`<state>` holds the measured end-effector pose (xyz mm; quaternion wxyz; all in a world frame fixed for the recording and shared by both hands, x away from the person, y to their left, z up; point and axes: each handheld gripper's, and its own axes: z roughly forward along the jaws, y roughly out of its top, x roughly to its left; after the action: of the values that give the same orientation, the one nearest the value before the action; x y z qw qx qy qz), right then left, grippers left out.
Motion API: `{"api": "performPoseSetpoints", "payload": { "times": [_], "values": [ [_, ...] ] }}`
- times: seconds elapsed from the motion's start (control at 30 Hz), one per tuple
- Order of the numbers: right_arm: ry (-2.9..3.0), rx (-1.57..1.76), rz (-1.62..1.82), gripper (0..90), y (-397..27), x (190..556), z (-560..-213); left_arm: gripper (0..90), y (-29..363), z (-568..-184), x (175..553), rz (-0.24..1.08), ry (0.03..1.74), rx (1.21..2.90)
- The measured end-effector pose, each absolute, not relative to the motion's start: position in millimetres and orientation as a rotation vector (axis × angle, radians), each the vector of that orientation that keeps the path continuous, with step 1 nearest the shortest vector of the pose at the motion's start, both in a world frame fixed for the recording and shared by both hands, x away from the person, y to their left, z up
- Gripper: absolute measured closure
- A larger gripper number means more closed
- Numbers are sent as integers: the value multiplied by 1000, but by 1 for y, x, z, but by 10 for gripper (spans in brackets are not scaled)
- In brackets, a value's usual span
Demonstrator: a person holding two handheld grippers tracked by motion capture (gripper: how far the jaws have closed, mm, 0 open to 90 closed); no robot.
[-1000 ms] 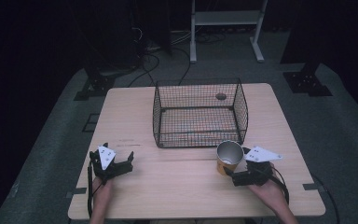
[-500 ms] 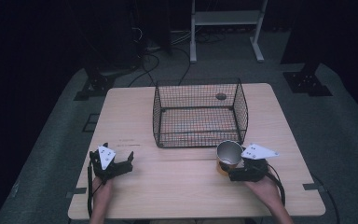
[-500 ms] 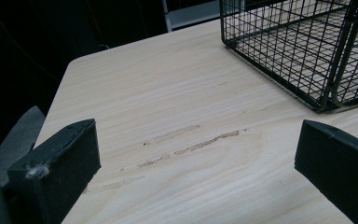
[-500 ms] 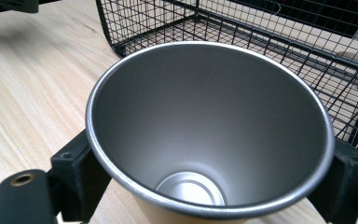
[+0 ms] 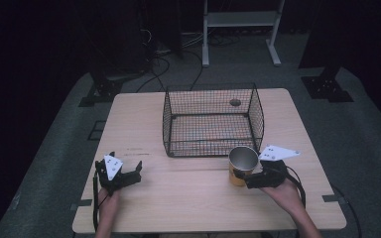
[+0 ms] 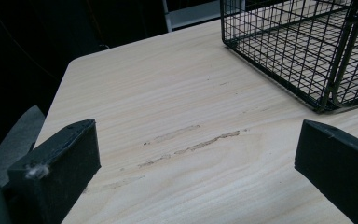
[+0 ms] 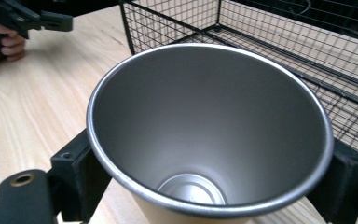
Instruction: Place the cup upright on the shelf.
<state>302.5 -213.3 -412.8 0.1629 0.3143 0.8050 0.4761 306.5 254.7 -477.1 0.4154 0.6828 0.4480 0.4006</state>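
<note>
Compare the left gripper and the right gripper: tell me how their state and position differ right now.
The left gripper is open, with nothing but bare table between its jaws; the right gripper has its jaws around the metal cup. The left gripper sits well clear of the wire basket, near the table's left front; the right gripper holds the cup just in front of the basket's right corner. Both are hand-held, low over the table.
</note>
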Motion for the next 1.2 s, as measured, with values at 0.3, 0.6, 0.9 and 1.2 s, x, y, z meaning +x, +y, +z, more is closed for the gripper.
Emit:
{"api": "performPoseSetpoints", "payload": {
  "times": [0.3,0.6,0.9,1.2],
  "values": [
    [2352,842,1407,128,-211,310,-393,0,255,-477,306,1004,1127,1713],
    [2375,794,1481,128,-210,319,-368,0,255,-477,306,1002,1128,1710],
    [2392,764,1526,127,-213,334,-344,0,256,-477,306,1000,1131,1711],
    [2413,721,1530,128,-210,343,-325,0,256,-477,306,998,1133,1713]
  ]
}}
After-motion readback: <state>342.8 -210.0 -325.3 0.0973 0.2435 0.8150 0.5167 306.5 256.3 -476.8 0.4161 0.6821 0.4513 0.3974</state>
